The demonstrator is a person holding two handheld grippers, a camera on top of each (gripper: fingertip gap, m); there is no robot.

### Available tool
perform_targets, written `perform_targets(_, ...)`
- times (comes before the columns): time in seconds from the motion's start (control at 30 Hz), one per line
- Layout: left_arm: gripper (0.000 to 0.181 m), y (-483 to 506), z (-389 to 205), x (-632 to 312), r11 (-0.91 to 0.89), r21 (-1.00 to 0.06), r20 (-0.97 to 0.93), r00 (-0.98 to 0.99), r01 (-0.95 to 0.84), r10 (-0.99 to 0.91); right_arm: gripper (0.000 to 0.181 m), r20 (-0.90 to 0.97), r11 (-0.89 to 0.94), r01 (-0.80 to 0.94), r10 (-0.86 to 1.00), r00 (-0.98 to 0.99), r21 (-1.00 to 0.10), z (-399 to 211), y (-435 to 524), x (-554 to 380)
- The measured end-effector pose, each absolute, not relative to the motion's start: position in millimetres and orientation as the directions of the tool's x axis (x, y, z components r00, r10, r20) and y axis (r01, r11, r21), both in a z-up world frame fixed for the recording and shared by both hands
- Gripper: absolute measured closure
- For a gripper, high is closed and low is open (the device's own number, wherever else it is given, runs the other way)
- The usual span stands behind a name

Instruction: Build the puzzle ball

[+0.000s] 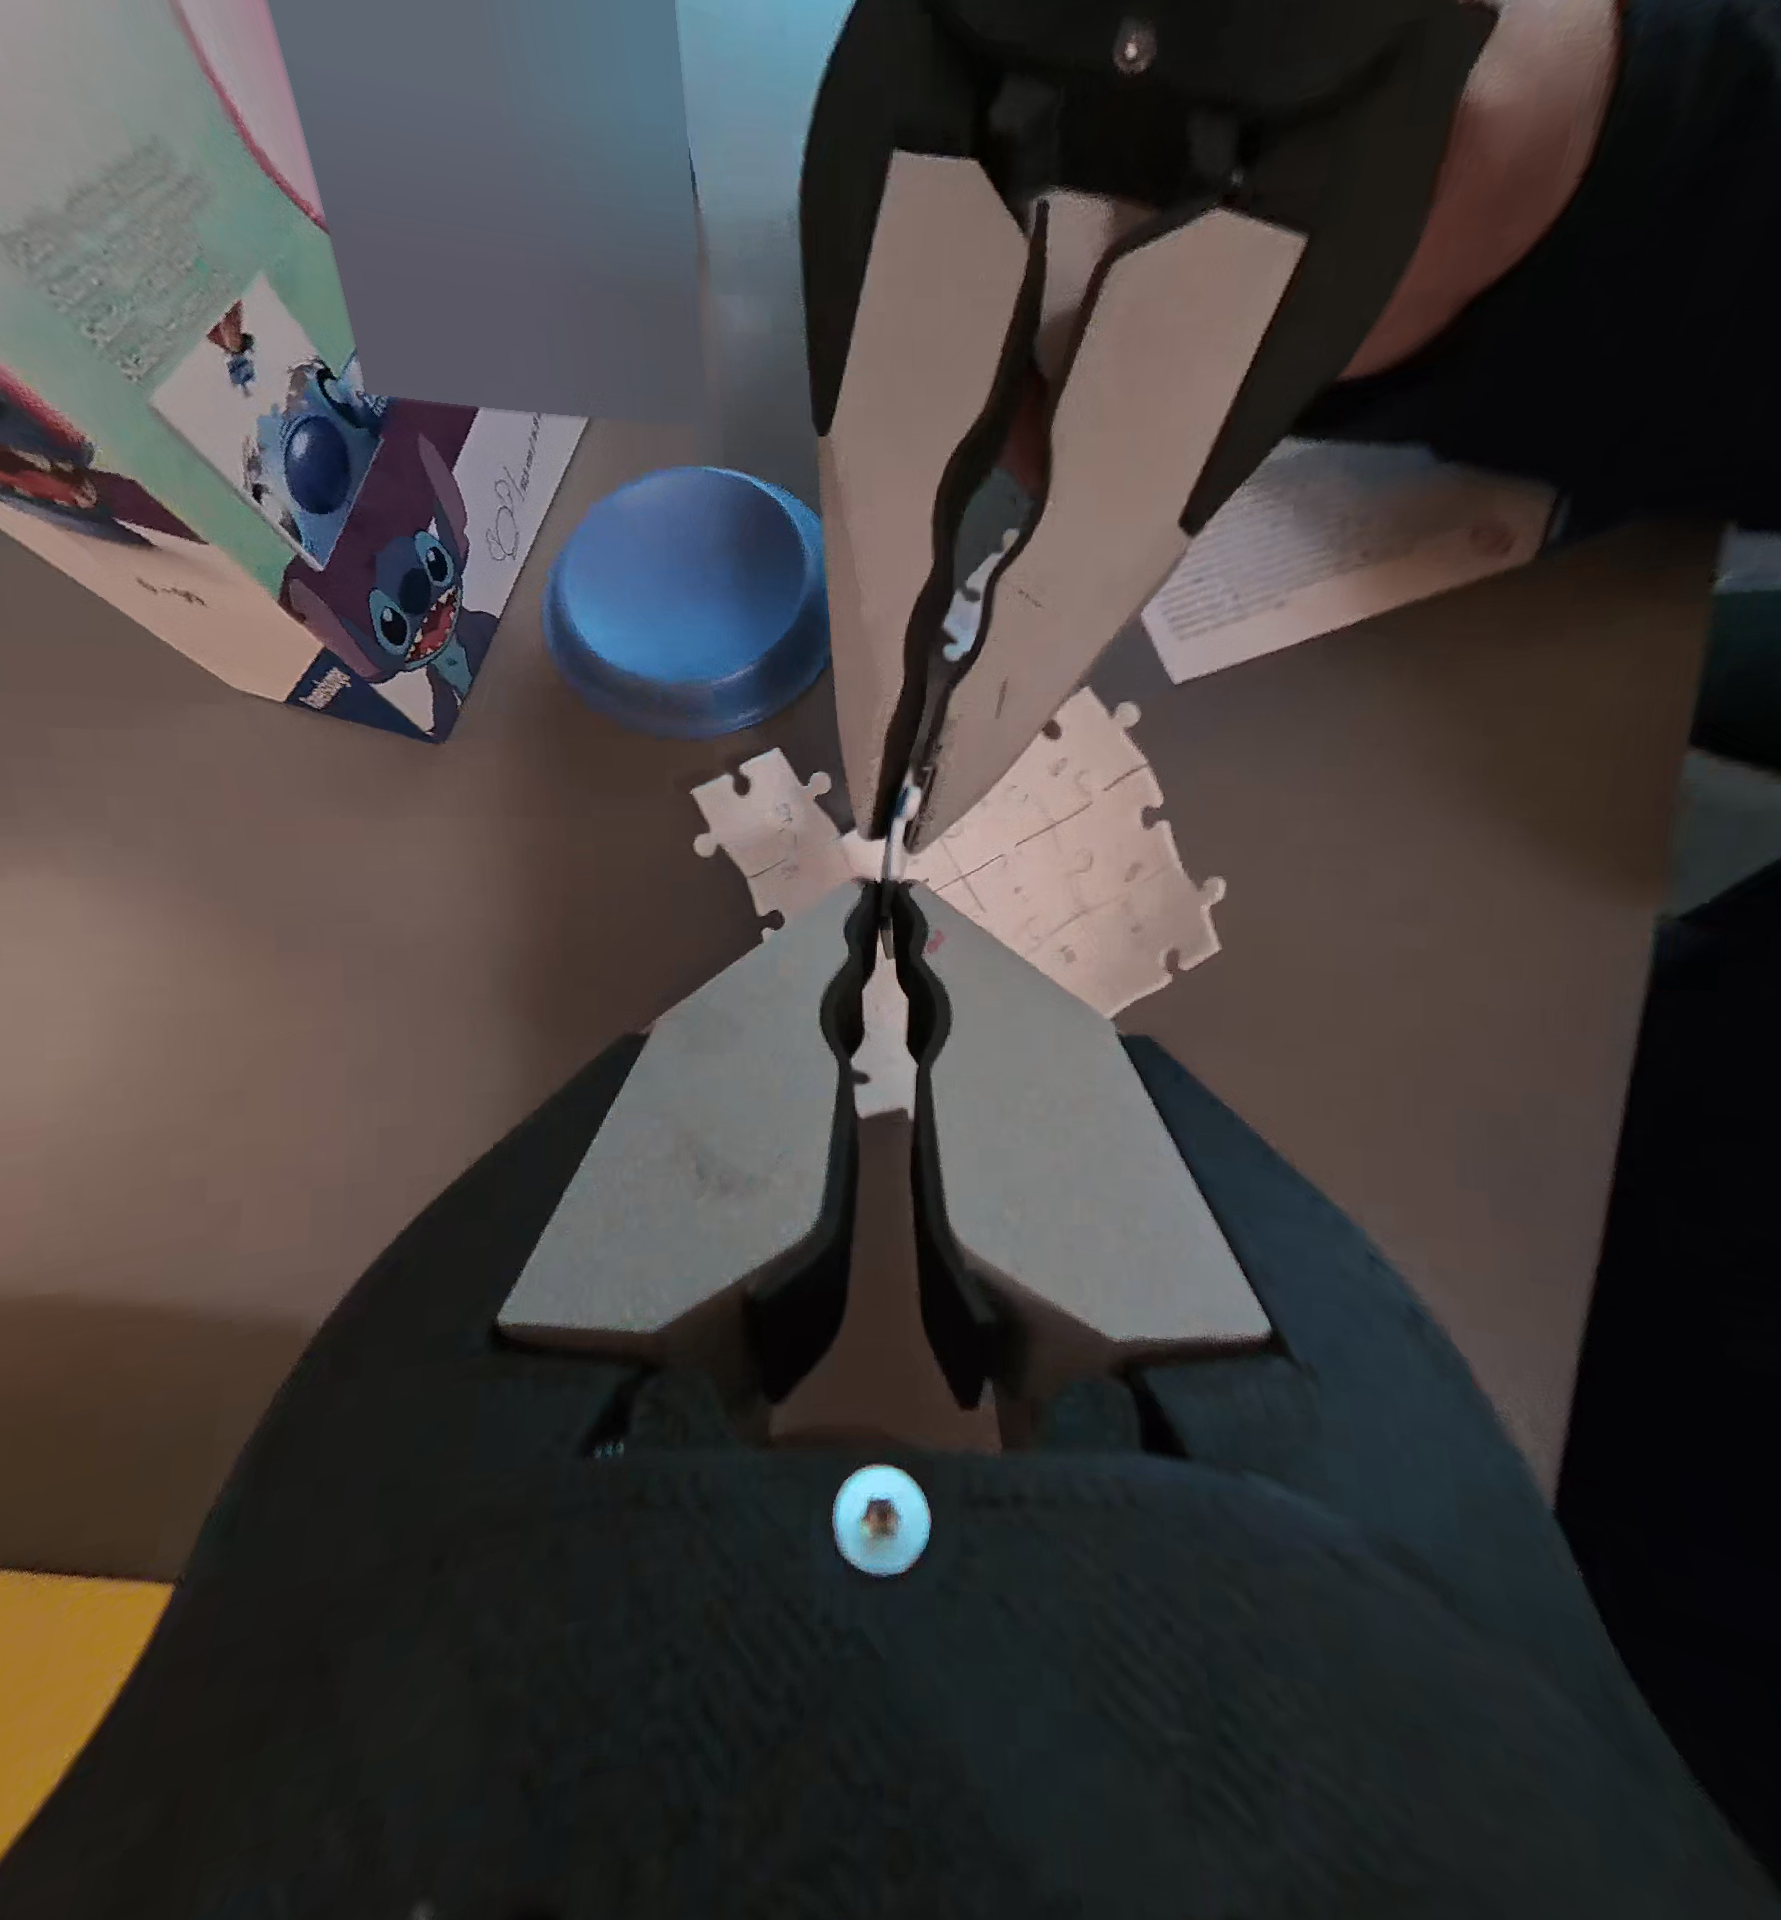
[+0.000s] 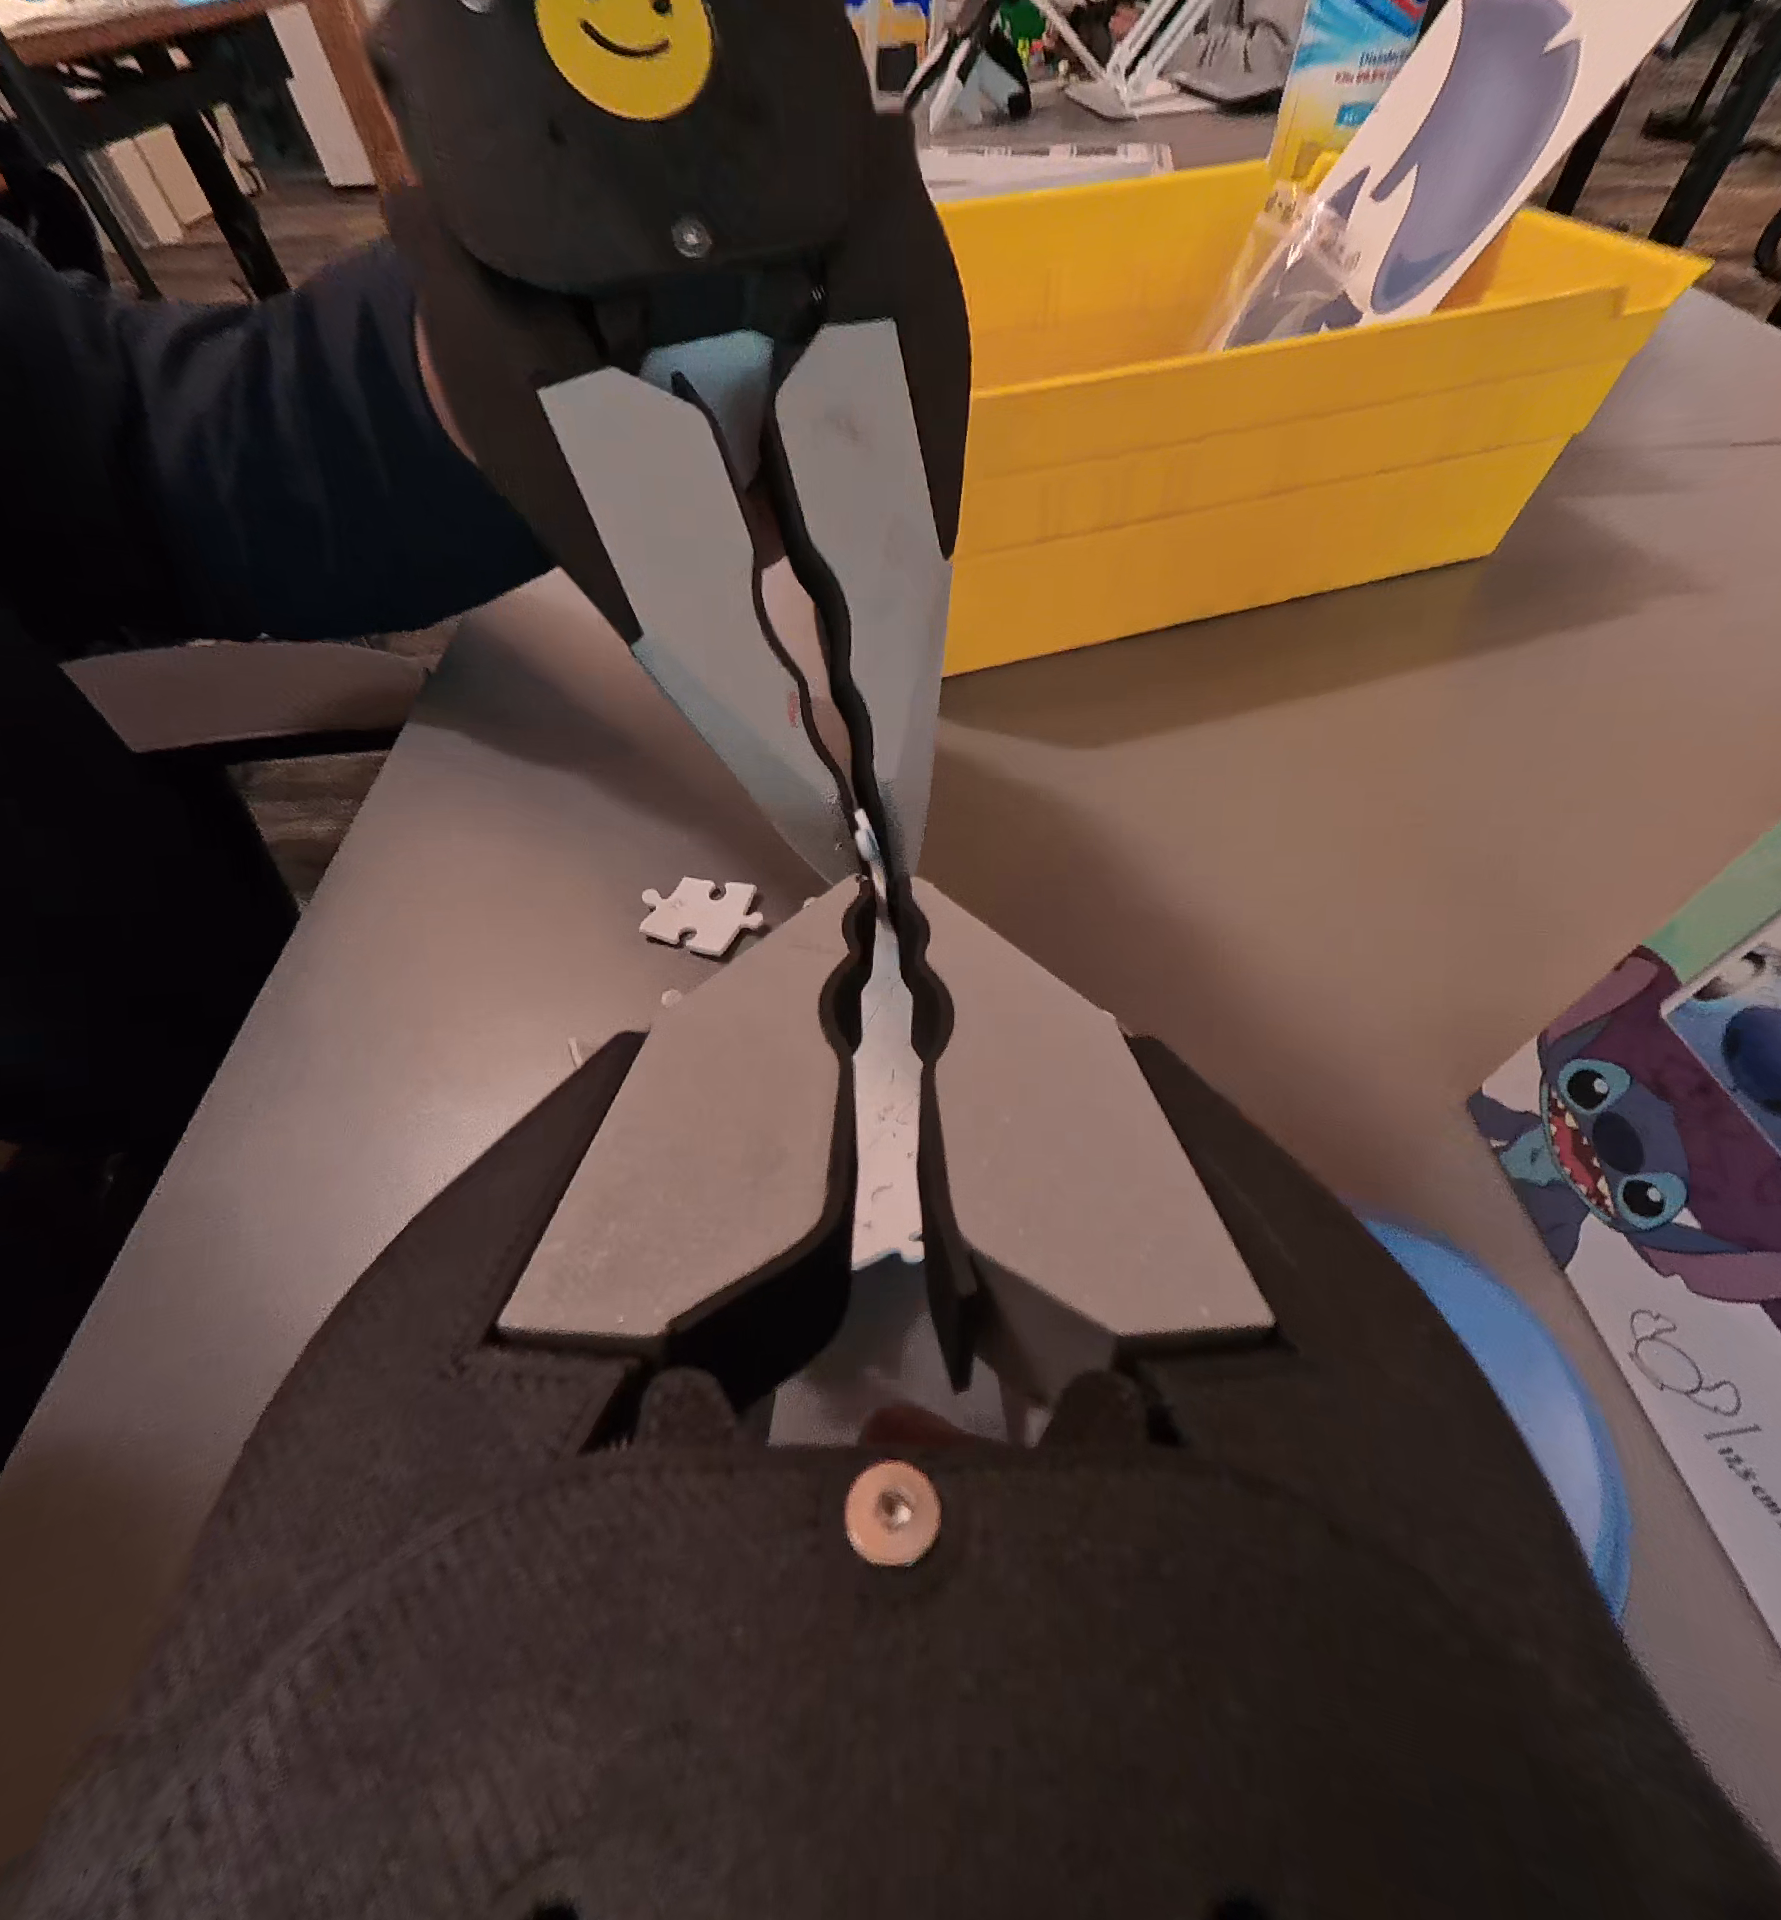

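Left wrist view, left to right: tall glossy cardboard puzzle box (image 1: 273, 499) printed with a blue cartoon creature and small writing; rounded blue plastic dome stand (image 1: 688, 603); joined sheet of pale cardboard puzzle pieces (image 1: 1094, 862), face down on the matte grey-brown tabletop (image 1: 242, 987), knobbed edges showing; printed white paper sheet (image 1: 1343, 561) far right. Left tongs (image 1: 884, 914) pinch a thin pale puzzle piece edge-on at the tips. Right tongs (image 1: 901, 821), opposite, are pressed onto the same piece. Right wrist view: loose white puzzle piece (image 2: 701, 914) lies flat, yellow plastic bin (image 2: 1281, 457) behind.
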State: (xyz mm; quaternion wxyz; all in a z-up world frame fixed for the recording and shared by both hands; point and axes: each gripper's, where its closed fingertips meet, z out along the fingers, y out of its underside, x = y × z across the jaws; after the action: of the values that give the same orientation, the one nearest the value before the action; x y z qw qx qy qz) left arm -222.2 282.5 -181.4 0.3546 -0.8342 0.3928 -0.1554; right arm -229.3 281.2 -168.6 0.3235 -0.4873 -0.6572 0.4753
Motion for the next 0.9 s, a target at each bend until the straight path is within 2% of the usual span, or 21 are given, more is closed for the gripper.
perform_targets(0.3,0.181,285.8,-187.2,-219.6,-0.379,-0.623,-0.143,0.576,-0.684,-0.805,0.179,-0.073,0.053,0.377,0.947,-0.312,-0.925,-174.5,282.3,-226.3)
perform_targets(0.6,0.181,287.4,-194.3,-225.3,-0.341,-0.49,-0.263,0.509,-0.802,-0.819,0.178,-0.014,0.116,0.419,0.955,-0.296,-0.901,-184.0,284.3,-226.8)
perform_targets(0.73,0.181,286.4,-193.2,-226.1,-0.353,-0.466,-0.269,0.509,-0.812,-0.817,0.177,-0.041,0.089,0.416,0.955,-0.293,-0.905,-183.5,284.2,-227.0)
perform_targets(0.83,0.181,282.4,-194.0,-226.1,-0.372,-0.452,-0.243,0.513,-0.811,-0.823,0.167,-0.055,0.074,0.423,0.957,-0.284,-0.903,-184.5,285.4,-227.9)
perform_targets(0.9,0.181,282.3,-194.6,-226.5,-0.376,-0.449,-0.238,0.514,-0.81,-0.824,0.17,-0.044,0.086,0.422,0.956,-0.29,-0.903,-184.9,284.2,-227.9)
